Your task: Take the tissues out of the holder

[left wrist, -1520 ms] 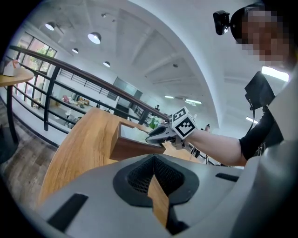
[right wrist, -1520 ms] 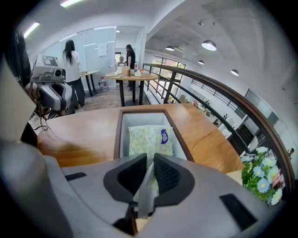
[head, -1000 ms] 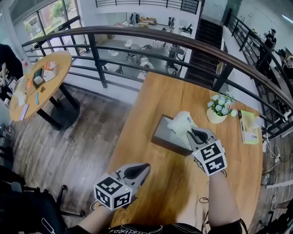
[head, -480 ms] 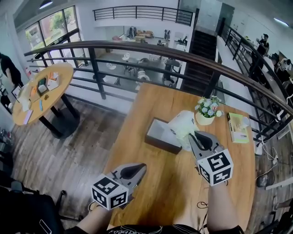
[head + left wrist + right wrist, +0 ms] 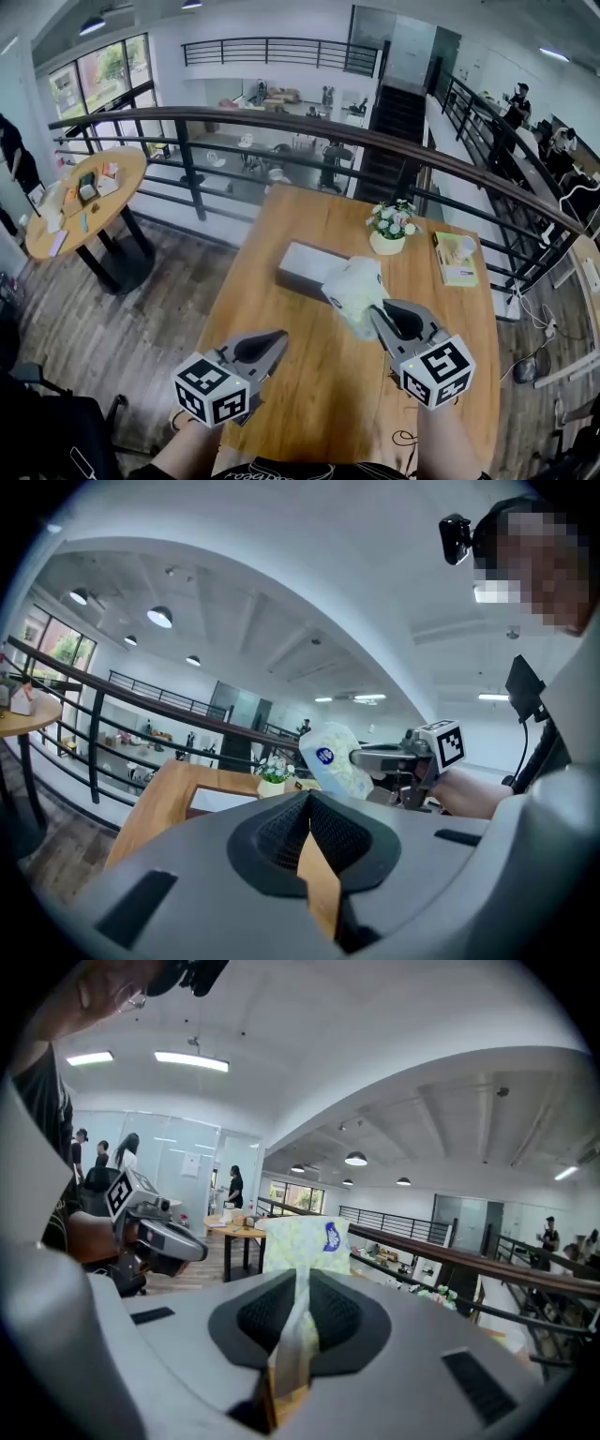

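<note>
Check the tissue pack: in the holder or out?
Out. The right gripper pinches the tissue pack in the air, apart from the grey holder lying on the table.

tissue pack [image 5: 354, 292] — pale yellow-green mottled, blue badge | holder [image 5: 300, 267] — grey | table [image 5: 319, 384] orange-brown wood | flowers [image 5: 391, 220] white

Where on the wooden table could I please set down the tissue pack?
The near half of the table, from the grey holder to the front edge, is bare wood. The far left corner behind the holder is bare too. The far right is crowded: a flower pot and a green packet stand there.
</note>
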Action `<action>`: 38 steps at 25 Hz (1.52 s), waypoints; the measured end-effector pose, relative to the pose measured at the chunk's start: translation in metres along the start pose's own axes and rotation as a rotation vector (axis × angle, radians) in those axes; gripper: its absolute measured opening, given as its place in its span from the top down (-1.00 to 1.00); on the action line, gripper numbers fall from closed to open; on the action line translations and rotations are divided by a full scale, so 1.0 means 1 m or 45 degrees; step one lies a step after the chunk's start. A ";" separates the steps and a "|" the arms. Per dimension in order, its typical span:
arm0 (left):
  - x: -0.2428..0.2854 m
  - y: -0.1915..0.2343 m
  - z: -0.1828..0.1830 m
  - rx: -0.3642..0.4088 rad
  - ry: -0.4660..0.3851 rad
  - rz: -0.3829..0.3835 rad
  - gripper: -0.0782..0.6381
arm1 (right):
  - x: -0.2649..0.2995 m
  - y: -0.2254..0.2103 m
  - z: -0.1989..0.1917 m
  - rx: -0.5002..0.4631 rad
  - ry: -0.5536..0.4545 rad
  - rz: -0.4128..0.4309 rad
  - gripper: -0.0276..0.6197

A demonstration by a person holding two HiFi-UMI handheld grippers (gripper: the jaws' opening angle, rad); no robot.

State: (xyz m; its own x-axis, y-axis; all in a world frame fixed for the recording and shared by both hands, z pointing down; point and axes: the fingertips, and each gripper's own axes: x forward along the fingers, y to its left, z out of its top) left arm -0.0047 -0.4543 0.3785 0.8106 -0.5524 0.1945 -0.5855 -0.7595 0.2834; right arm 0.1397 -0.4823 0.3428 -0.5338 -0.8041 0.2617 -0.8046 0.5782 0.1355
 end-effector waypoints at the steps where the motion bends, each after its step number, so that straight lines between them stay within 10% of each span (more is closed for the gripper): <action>1: -0.005 -0.012 0.001 0.003 -0.010 0.002 0.74 | -0.014 0.007 -0.001 0.018 -0.012 0.020 0.77; 18: -0.116 -0.187 -0.042 0.018 -0.085 0.016 0.74 | -0.207 0.145 -0.031 0.033 -0.068 0.218 0.76; 38: -0.148 -0.263 -0.065 0.093 -0.089 0.004 0.74 | -0.285 0.179 -0.043 0.102 -0.146 0.224 0.76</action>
State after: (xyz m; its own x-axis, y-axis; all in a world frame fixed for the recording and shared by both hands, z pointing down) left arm 0.0298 -0.1509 0.3363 0.8076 -0.5754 0.1288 -0.5893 -0.7793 0.2133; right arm 0.1591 -0.1443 0.3335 -0.6900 -0.7050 0.1639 -0.7122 0.7017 0.0198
